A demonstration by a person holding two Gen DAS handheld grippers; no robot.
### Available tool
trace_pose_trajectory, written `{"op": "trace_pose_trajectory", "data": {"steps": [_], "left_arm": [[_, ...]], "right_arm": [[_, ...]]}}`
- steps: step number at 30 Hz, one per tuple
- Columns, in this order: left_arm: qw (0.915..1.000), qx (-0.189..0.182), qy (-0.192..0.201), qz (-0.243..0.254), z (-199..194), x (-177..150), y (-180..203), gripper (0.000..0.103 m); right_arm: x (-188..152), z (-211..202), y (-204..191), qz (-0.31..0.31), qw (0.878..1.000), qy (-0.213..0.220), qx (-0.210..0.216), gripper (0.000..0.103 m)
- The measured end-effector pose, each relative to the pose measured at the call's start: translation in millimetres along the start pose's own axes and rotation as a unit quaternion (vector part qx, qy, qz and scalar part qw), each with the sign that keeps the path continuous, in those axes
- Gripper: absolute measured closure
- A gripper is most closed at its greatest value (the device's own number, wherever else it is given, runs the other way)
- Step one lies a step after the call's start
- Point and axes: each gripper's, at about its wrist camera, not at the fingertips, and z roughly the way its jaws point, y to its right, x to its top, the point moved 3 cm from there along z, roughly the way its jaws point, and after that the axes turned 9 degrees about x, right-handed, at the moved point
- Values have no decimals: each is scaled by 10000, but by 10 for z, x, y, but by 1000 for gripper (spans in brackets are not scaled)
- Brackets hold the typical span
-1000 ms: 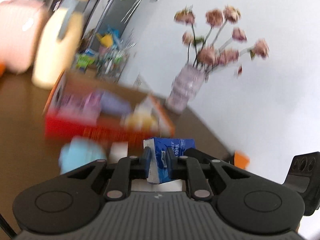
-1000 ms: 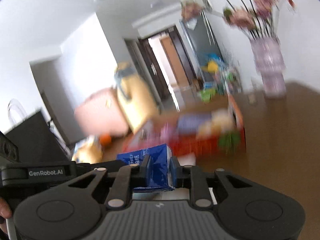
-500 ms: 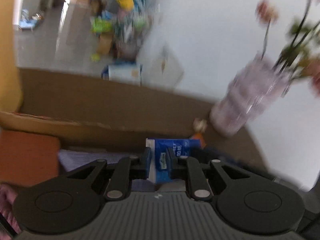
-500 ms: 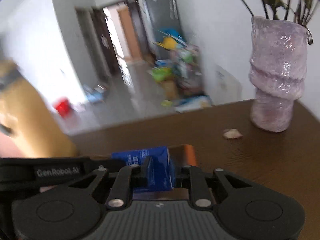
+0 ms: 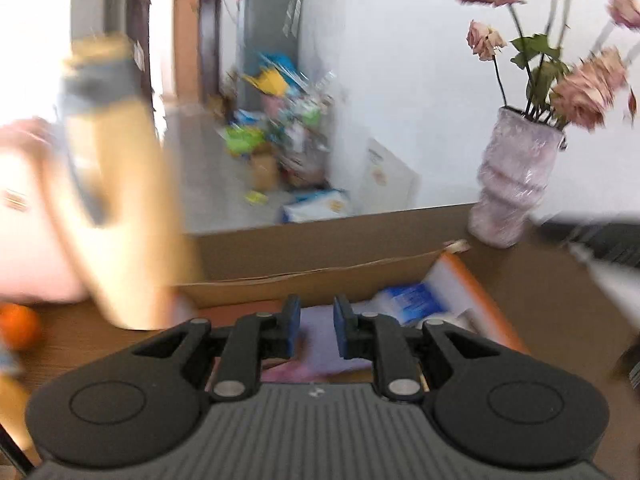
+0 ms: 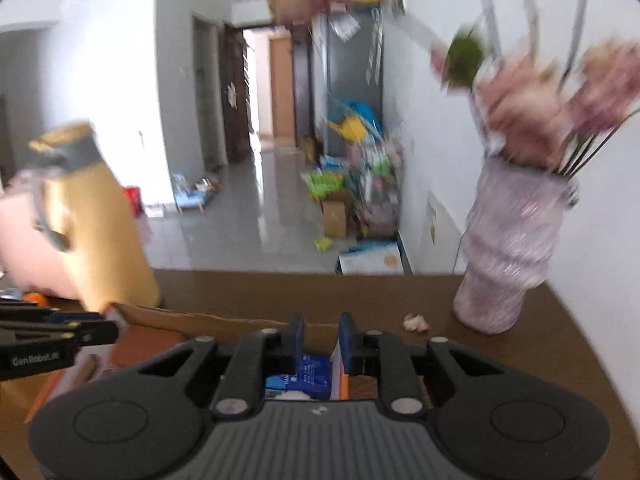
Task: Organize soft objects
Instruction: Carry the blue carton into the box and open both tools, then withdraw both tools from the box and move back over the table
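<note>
Left tool [image 5: 313,326] hangs over the near edge of an open cardboard box [image 5: 320,276], its blue-padded fingers apart with nothing between them. Right tool [image 6: 321,340] hovers just right of it over the same box, fingers likewise apart and empty; the left tool's black body shows at the left edge of the right wrist view.

Brown worktop [image 6: 500,364] carries everything. The box sits in the middle, orange outside, flaps up. A tall yellow bottle [image 5: 120,200] stands just left of the box. A pale lilac vase [image 5: 514,184] of faded pink roses stands to the far right, near the wall. An orange fruit [image 5: 18,326] lies at the far left.

Blue tissue pack [image 5: 412,304], the soft item in play, lies inside the box toward its right side, resting on other contents; it also shows directly beneath the right tool. A lilac cloth [image 5: 320,344] lies in the box under the left tool.

Both views are blurred, suggesting quick movement. Likely risks: a tool swinging wide could knock the tall bottle or the vase, both close to the box, and the two tools, working side by side, could collide.
</note>
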Motion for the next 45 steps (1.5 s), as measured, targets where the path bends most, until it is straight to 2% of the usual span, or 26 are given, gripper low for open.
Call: {"op": "trace_pose_trajectory", "data": {"steps": [1,2,3,4,5,6,7,8,10,13,20,26,31,35,41,43,45], "left_arm": [[9995,242,133,133,-164,-66,-67,57],[9982,494,264,214,-342,-137,-155,24],[9964,721,403,214,-523,-214,-241,9],[9943,864,595,194,-703,-303,-342,7],[9906,1028,888,168,-902,-390,-408,3],[9863,1197,1127,142,-1070,-447,-469,1],[9817,1341,1345,120,-1223,-516,-508,0],[9788,1380,1510,102,-1360,-579,-539,0],[9756,1316,1754,-99,-1616,-712,-578,0],[9752,1187,1834,-364,-1880,-901,-597,0],[9740,1101,1928,-449,-2352,-1204,-623,0],[9720,1207,1968,-444,-2618,-1550,-651,0],[9651,1411,2122,-598,-2933,-2135,-682,0],[9671,1286,2062,-754,-3167,-2615,-703,0],[9761,1147,1759,-566,-3412,-3355,-635,0],[9772,1207,1693,-439,-3485,-3532,-628,0],[9783,1229,1615,-421,-3547,-3674,-646,0]], "right_arm": [[-8,-209,-15,-64,9999,93,29,78],[-30,-402,-27,-143,9998,166,44,71],[-73,-594,-53,-212,9995,249,57,67],[-116,-741,-80,-276,9991,312,81,55],[-177,-878,-116,-355,9985,393,109,39],[-234,-995,-150,-416,9978,498,122,29],[-315,-1127,-200,-492,9966,651,114,14],[-401,-1246,-248,-574,9949,824,79,11],[-580,-1466,-338,-685,9918,1076,13,11],[-755,-1706,-419,-600,9901,1264,84,11],[-889,-2140,-547,-467,9883,1447,87,11],[-1183,-2392,-653,-412,9871,1544,132,10],[-1723,-2600,-748,-365,9869,1569,103,10],[-2203,-2779,-882,-366,9885,1461,151,10],[-2977,-3098,-1157,-378,9912,1255,205,10],[-3241,-3210,-1217,-157,9925,1185,252,10],[-3460,-3273,-1239,201,9929,1069,491,9]]}}
